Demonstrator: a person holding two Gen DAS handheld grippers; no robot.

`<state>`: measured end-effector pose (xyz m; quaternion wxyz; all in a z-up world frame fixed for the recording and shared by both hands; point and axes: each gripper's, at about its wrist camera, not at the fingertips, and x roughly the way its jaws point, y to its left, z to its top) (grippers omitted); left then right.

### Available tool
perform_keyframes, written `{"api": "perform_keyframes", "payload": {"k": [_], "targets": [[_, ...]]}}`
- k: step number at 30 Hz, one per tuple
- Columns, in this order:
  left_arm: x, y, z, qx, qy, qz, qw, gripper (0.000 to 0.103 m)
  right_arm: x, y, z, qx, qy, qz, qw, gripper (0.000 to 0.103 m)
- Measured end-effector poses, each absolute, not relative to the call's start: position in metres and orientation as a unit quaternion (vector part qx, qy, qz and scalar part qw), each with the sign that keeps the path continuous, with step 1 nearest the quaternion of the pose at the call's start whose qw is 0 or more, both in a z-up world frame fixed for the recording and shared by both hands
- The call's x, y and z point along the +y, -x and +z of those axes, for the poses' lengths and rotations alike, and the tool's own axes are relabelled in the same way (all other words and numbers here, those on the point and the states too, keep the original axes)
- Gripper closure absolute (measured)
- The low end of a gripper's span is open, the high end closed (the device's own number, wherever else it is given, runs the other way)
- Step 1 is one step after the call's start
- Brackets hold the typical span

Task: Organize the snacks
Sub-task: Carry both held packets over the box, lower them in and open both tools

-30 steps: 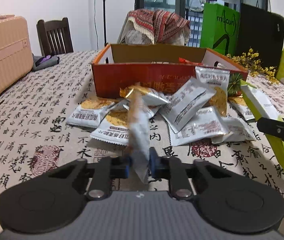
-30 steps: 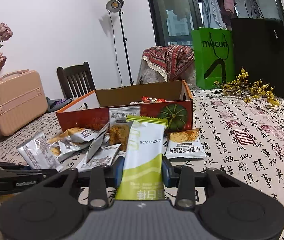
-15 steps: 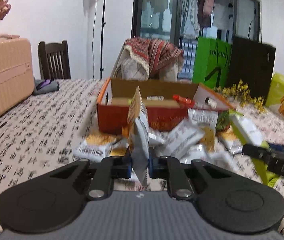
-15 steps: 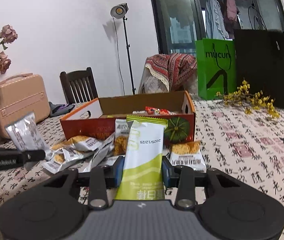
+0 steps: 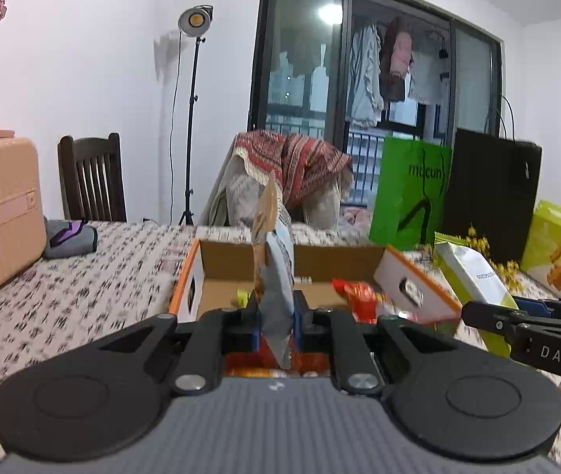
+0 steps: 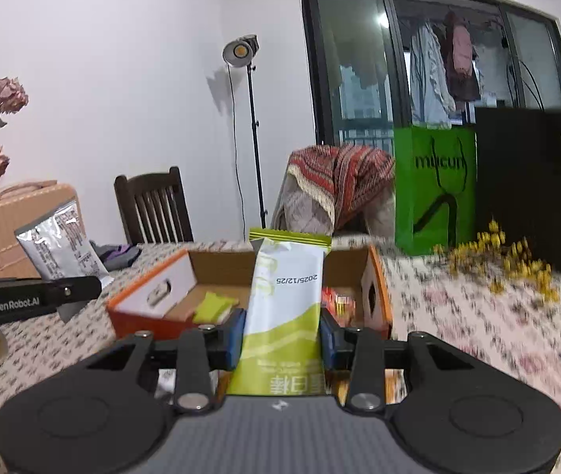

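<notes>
Green bag [image 6: 434, 185] — "mucun"; green-white packet [image 6: 286, 300] — "2025/12/25".

Orange box [image 6: 138, 318], green-and-white packet [image 6: 286, 308], silver pouch [image 5: 276, 296], perhaps tan-topped; black-script tablecloth [image 5: 83, 288].

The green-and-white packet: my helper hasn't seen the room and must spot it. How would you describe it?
Find the orange cardboard box on the patterned table. Just in front of it, the right tool clamps an upright green-and-white packet. Unlike the silver packet in the left tool, it has a lime lower half and a printed date.
</notes>
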<state>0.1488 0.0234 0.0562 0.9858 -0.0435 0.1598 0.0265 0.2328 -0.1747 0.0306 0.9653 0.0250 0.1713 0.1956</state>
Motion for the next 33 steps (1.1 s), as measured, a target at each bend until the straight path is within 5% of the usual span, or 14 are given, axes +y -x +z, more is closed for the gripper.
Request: {"api": "perform_keyframes", "payload": {"k": [13,33], "targets": [[0.030,-0.232,0.072,0.166,0.075,0.031,0.983,0.088,-0.139,-0.325,0.049,0.194,-0.039,0.191,0.961,0.066],[0.049,-0.295,0.009,0.211,0.064,0.075,0.973,0.086,-0.143,-0.378,-0.006,0.225,-0.065,0.173,0.957,0.064]]}}
